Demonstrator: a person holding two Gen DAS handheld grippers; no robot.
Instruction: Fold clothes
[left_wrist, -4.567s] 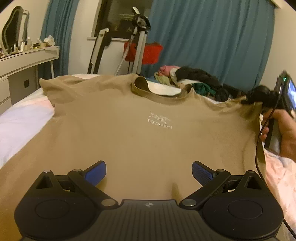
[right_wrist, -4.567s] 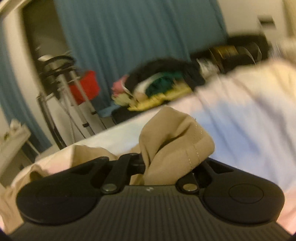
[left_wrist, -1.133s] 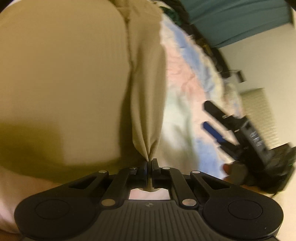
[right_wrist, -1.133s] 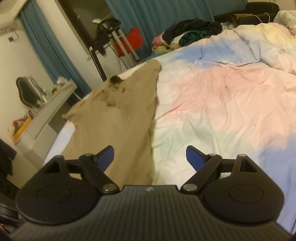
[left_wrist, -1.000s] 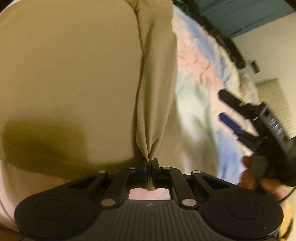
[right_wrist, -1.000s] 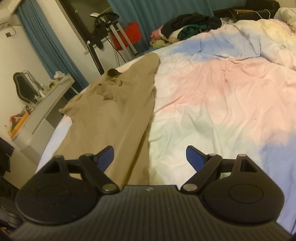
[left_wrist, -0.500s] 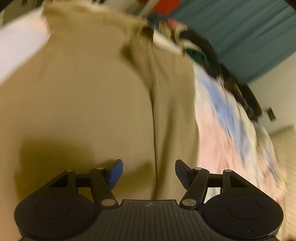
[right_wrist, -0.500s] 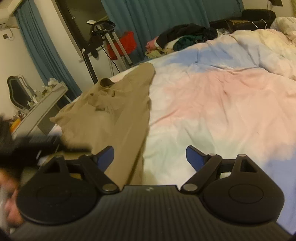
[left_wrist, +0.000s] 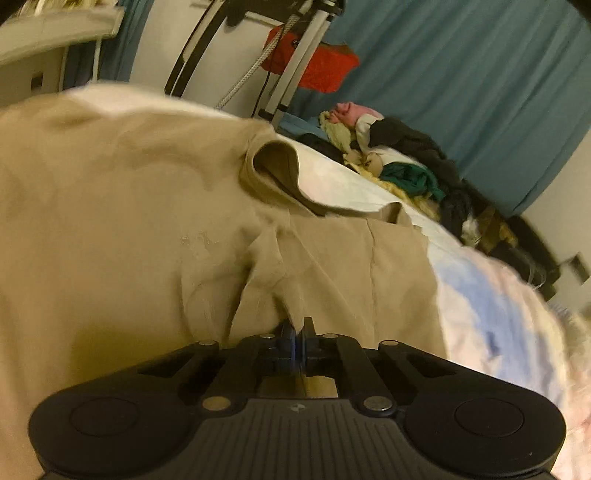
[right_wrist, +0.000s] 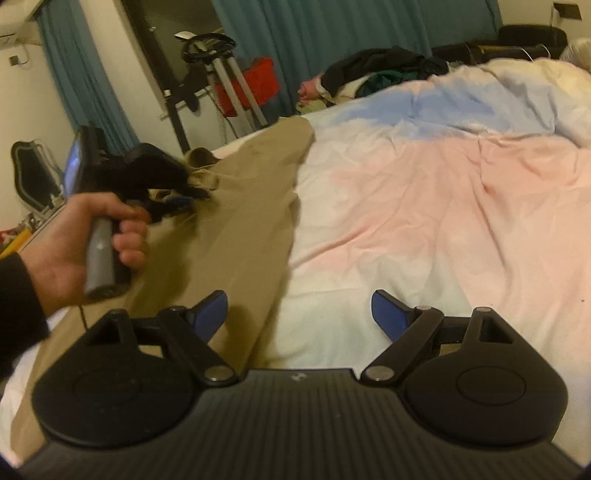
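L hand-held gripper (left_wrist: 297, 332) pinching tan tee (left_wrist: 129, 221)

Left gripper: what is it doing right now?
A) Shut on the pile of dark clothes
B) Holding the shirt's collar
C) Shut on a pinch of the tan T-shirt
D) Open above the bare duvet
C: the left gripper has its pads together on a ridge of the tan T-shirt, below the collar; the right gripper stands open, holding nothing.

Bare duvet (right_wrist: 424, 206) beside shirt (right_wrist: 240, 229)
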